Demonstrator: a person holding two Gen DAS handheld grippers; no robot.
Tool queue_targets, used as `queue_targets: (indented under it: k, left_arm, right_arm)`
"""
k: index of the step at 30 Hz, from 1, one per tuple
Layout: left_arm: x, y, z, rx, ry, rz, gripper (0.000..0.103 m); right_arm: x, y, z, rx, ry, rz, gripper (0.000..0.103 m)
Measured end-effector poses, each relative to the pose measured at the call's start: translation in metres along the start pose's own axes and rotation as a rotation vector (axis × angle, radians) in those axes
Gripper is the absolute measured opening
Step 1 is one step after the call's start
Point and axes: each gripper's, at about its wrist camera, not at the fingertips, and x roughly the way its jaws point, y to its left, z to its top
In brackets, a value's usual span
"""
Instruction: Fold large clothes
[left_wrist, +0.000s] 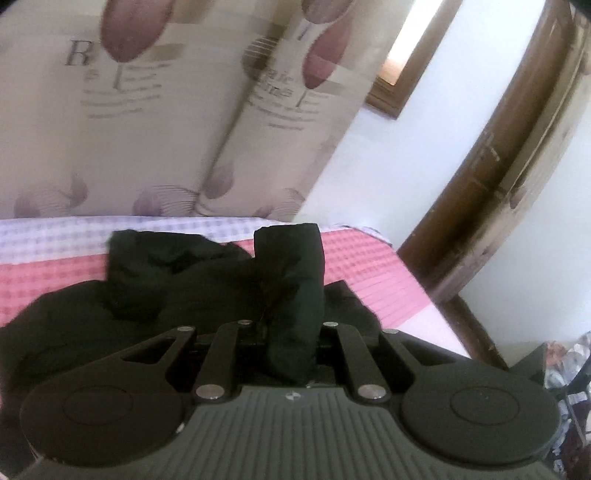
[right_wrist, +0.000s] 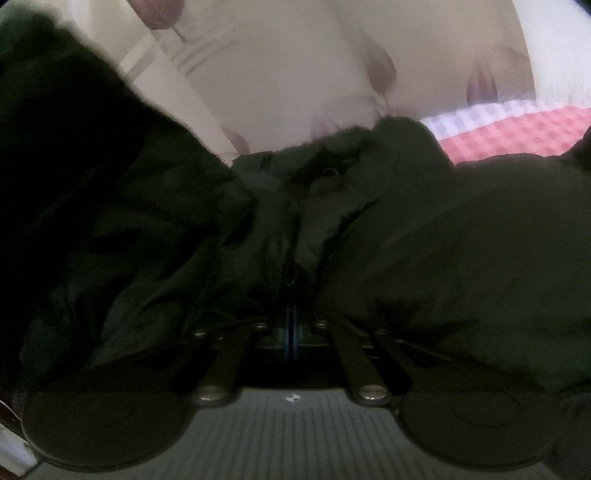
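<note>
The left gripper (left_wrist: 291, 354) pinches a bunched sleeve of the black jacket (left_wrist: 177, 280) toward twelve o'clock, the right gripper (right_wrist: 291, 332) is clamped on its fabric, and either thin hold could slip, dropping the fold onto the bed (left_wrist: 369, 266).

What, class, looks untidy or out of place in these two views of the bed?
The black garment lies bunched in a heap on the pink checked bedcover, not flat. One stretch of it stands up, pinched in the left gripper. Nothing looks torn or spilled.

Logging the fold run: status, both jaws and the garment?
Left gripper shut on a fold of the black jacket. Right gripper shut on jacket cloth too. Jacket bunched on the checked bedspread. Nothing blocking.
</note>
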Motion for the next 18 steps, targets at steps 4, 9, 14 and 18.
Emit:
queue_targets:
  k: [4, 9, 14, 18]
  left_arm:
    - [-0.006, 0.022, -0.001, -0.069, -0.040, 0.035, 0.013]
    - [-0.034, 0.063, 0.003, -0.161, -0.099, 0.099, 0.013]
    - [-0.066, 0.136, -0.002, -0.300, -0.155, 0.186, 0.032]
    - [-0.081, 0.202, -0.018, -0.355, -0.172, 0.261, 0.097]
  right_arm:
    - [0.000, 0.002, 0.000, -0.022, -0.005, -0.006, 0.000]
    - [-0.001, 0.002, -0.002, -0.034, -0.014, -0.005, 0.000]
    - [-0.002, 0.004, -0.003, -0.047, -0.025, -0.009, 0.000]
    - [-0.002, 0.005, -0.003, -0.055, -0.025, -0.015, 0.000]
